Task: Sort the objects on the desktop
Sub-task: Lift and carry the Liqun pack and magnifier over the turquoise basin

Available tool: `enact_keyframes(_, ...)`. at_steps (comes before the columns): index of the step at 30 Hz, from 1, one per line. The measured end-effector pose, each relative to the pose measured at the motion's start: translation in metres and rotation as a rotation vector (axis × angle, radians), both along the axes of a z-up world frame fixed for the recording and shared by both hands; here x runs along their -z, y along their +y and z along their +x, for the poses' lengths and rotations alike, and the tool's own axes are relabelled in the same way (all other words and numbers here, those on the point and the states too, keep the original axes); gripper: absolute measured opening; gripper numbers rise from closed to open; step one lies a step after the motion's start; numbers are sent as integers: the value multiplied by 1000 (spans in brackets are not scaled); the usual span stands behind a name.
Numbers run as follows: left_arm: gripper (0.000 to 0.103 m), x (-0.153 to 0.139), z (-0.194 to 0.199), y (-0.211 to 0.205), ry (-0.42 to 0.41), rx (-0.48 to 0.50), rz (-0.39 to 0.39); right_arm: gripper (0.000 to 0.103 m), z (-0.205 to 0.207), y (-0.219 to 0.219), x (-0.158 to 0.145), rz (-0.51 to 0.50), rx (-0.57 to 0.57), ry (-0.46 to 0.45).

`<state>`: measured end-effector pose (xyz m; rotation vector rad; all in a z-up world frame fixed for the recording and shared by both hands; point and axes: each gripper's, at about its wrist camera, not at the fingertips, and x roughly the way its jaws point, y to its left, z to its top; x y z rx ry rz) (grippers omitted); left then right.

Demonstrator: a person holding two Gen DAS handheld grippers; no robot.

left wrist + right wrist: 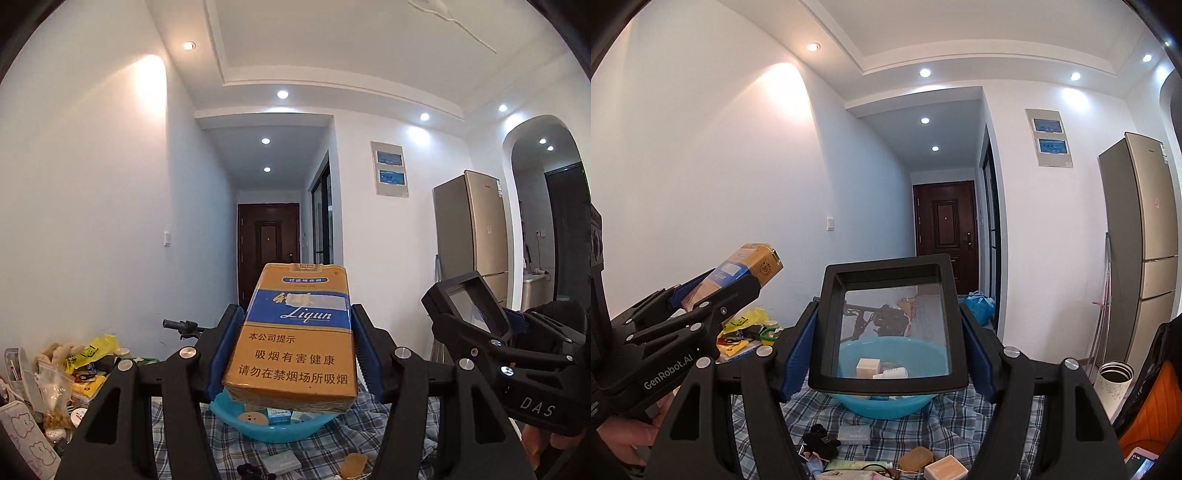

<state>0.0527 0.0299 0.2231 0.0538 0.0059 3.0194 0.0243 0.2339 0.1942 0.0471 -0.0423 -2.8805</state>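
My left gripper (297, 350) is shut on a yellow and blue cigarette pack (295, 339) and holds it raised above a blue plastic basin (273, 430). The pack also shows in the right wrist view (746, 266), at the left. My right gripper (888, 347) is shut on a black-framed rectangular magnifier (890, 325), held up in front of the basin (890, 400). The magnifier also shows in the left wrist view (467, 304), at the right. Through the lens I see a beige block (868, 366) and a white bottle (890, 373) in the basin.
A blue checked cloth (945, 428) covers the table, with small boxes, a black plush item (820, 439) and soap-like blocks (945, 469) near the front. Bags and packets (62, 376) pile up at the left. A white cup (1113, 387) stands at the right.
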Motion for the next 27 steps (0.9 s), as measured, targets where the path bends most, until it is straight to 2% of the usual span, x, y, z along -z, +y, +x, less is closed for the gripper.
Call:
enact_keyframes(7, 61, 3, -4, -4, -3, -3, 10, 69, -1, -2, 1, 4, -12, -13)
enact_keyframes(18, 61, 1, -12, -2, 16, -9, 20, 69, 2, 2, 1, 0, -19, 15)
enact_keyframes(23, 61, -4, -22, 0, 29, -3, 9, 69, -3, -4, -4, 53, 12, 42)
enact_keyframes(27, 61, -12, -32, -2, 61, -14, 12, 69, -9, -1, -10, 40, -40, 59)
